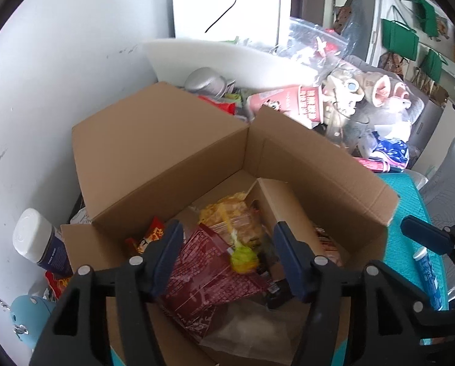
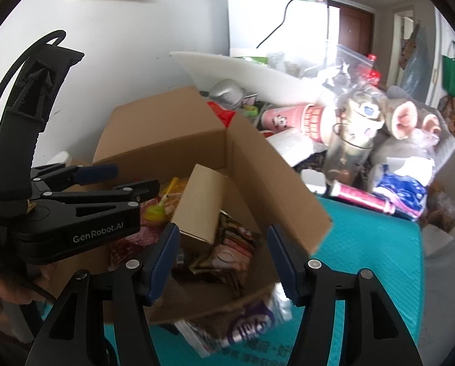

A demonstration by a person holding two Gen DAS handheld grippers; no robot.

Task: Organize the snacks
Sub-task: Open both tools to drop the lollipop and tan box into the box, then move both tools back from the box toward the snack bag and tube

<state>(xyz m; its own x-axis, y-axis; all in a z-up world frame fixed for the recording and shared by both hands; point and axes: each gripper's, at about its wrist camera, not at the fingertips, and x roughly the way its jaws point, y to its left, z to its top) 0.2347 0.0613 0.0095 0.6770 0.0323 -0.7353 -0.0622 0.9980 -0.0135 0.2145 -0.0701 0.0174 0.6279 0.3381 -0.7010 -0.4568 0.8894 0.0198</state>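
Observation:
An open cardboard box (image 1: 166, 158) stands on the teal table; it also shows in the right wrist view (image 2: 257, 164). Inside lie a dark red snack bag (image 1: 203, 277), a clear bag of yellow snacks (image 1: 233, 216), a yellow-green candy (image 1: 242, 257) and a small orange-red packet (image 1: 149, 238). A cardboard divider (image 2: 200, 201) splits the box; dark packets (image 2: 230, 253) lie on its right side. My left gripper (image 1: 227, 259) is open and empty above the box. My right gripper (image 2: 224, 262) is open and empty over the box's near right corner. The left gripper also shows in the right wrist view (image 2: 129, 183).
A purple-white packet (image 2: 251, 320) lies under the box's near edge. A blue tube (image 1: 427, 277) lies on the teal table (image 2: 364, 259). Behind the box are a red cup (image 2: 291, 119), plastic bags, a plush toy (image 2: 410, 119) and a white-capped bottle (image 1: 41, 241) by the wall.

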